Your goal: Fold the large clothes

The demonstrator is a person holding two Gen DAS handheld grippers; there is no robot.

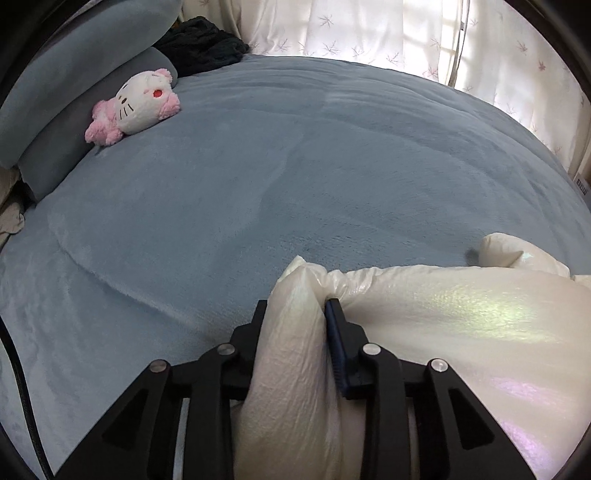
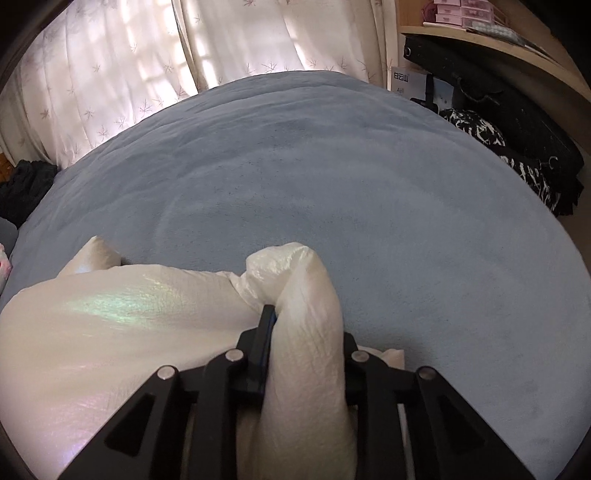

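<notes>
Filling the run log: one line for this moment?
left gripper: shut on white puffy garment | right gripper: shut on same | garment bunched over blue bed

Ahead of me lies a bed covered by a blue-grey plush blanket [image 1: 258, 166], its nap brushed into lighter and darker patches. At the bed's left end, two blue-grey pillows [image 1: 74, 85] are stacked, with a pink-and-white plush cat toy [image 1: 136, 105] lying against them. A dark knitted garment [image 1: 201, 46] sits behind the pillows. White curtains [image 2: 147, 62] with a pale floral print hang along the far side, backlit by daylight. To my right stand a curved wooden shelf [image 2: 491, 44] holding pink boxes [image 2: 460, 11], and a black bag [image 2: 517, 118] beneath it.
</notes>
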